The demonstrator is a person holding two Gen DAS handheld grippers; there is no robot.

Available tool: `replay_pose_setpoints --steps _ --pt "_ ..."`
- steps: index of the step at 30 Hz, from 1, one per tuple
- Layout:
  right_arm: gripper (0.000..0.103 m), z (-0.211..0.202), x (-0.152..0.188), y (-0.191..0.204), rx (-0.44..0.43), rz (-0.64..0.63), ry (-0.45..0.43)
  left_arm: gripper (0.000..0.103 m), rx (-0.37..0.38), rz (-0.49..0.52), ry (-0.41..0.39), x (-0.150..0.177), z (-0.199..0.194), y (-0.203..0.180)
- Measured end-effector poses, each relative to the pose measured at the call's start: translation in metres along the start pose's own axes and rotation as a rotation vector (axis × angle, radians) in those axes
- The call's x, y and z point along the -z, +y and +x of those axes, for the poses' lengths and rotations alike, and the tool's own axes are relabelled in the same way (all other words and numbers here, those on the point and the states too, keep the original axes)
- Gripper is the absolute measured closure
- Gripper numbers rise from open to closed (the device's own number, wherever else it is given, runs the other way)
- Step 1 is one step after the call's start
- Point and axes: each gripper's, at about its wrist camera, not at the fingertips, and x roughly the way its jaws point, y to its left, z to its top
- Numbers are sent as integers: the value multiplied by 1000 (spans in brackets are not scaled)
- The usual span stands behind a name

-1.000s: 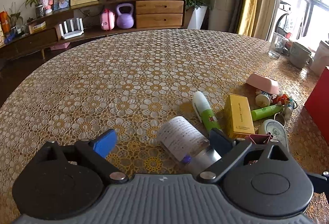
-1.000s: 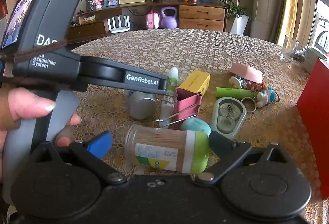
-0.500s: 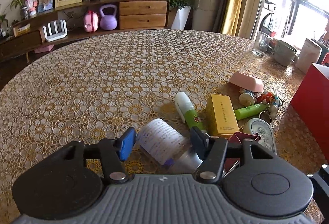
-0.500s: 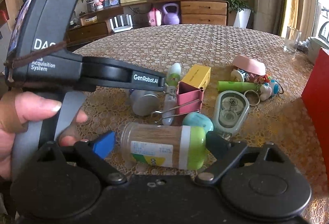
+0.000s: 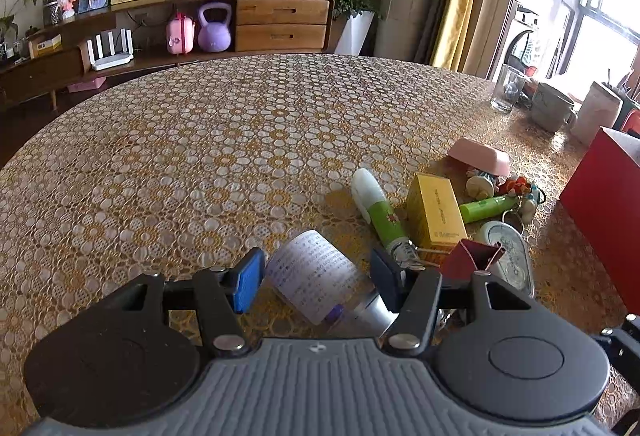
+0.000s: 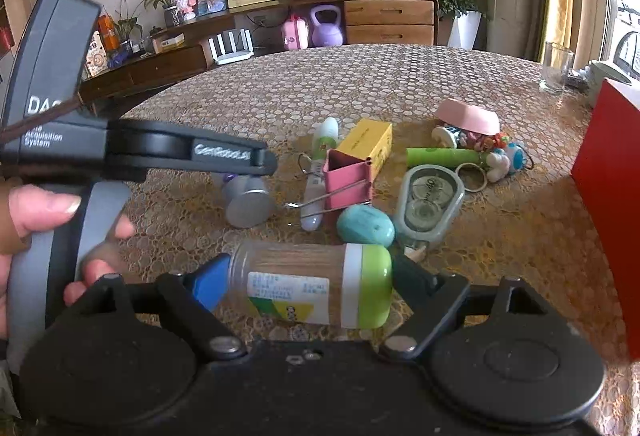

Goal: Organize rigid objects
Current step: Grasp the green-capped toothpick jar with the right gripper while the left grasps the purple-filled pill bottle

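Observation:
A white labelled bottle (image 5: pixel 312 276) with a silver cap lies on the patterned table (image 5: pixel 200 163). My left gripper (image 5: pixel 318 278) is shut on it, one pad on each side. The right wrist view shows the same left gripper (image 6: pixel 266 161) from the side, held by a hand (image 6: pixel 36 211), over the bottle's silver cap (image 6: pixel 250 207). A clear toothpick jar (image 6: pixel 296 264) with a green lid lies lengthwise in my right gripper (image 6: pixel 308 284), which is shut on it: one pad on its base, the other on its lid.
Beyond the grippers lie a green-and-white tube (image 5: pixel 378 211), a yellow box (image 5: pixel 434 211), a pink binder clip (image 6: pixel 348 175), a teal oval case (image 6: pixel 366 224), a clear case (image 6: pixel 430 201), a green tube (image 6: pixel 440 157) and an overturned pink bowl (image 6: pixel 468 115). A red box (image 6: pixel 612 175) stands at the right.
Both grippers' jaws have closed in: the left onto the white bottle, the right onto the toothpick jar. Neither hand has moved much.

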Motion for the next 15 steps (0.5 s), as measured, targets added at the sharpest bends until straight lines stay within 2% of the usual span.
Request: replay_pose_setpoints --steps 4,8,15 --pt "18 -13 -2 -5 3 11 -17 46 5 -10 -2 2 -10 3" --pt "18 -25 -3 -13 11 21 -26 52 3 -21 -8 1 -23 3" --pt "18 -43 1 -25 21 49 -38 53 10 9 -11 4 -34 0"
